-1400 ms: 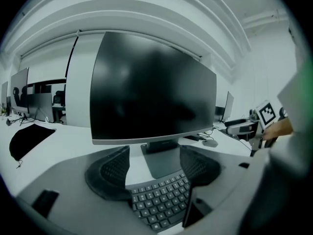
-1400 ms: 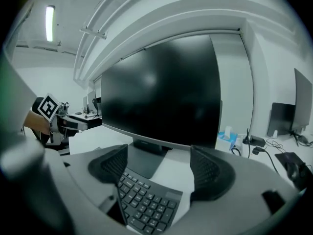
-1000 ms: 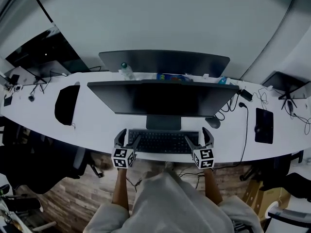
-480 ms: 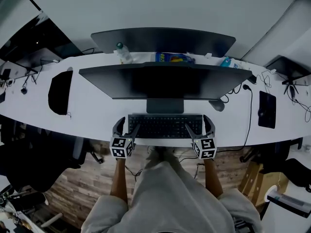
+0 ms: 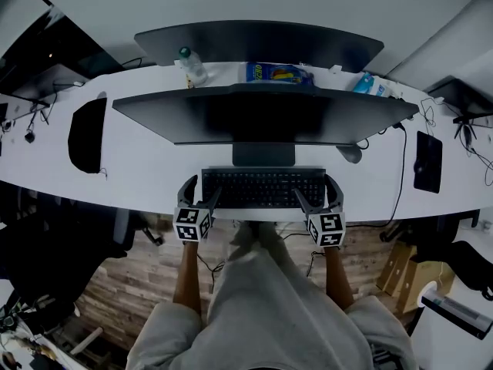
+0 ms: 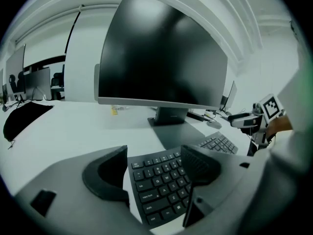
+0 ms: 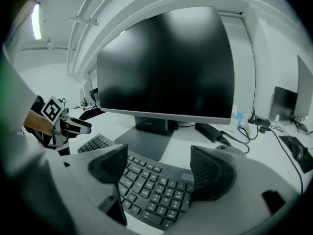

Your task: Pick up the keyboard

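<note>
A black keyboard lies on the white desk in front of the monitor's stand. My left gripper is open at the keyboard's left end, its jaws straddling that end. My right gripper is open at the right end, with the keys showing between its jaws. In the left gripper view and in the right gripper view the gaps are wide and the pads stand apart from the keyboard's edges.
A wide dark monitor stands just behind the keyboard on a flat base. A mouse and cables lie at the right. A black bag sits at the left. A bottle stands behind the monitor.
Both grippers have moved forward along the keyboard's ends, and the head view has shifted so the desk sits higher in frame. The keyboard stays on the desk.
</note>
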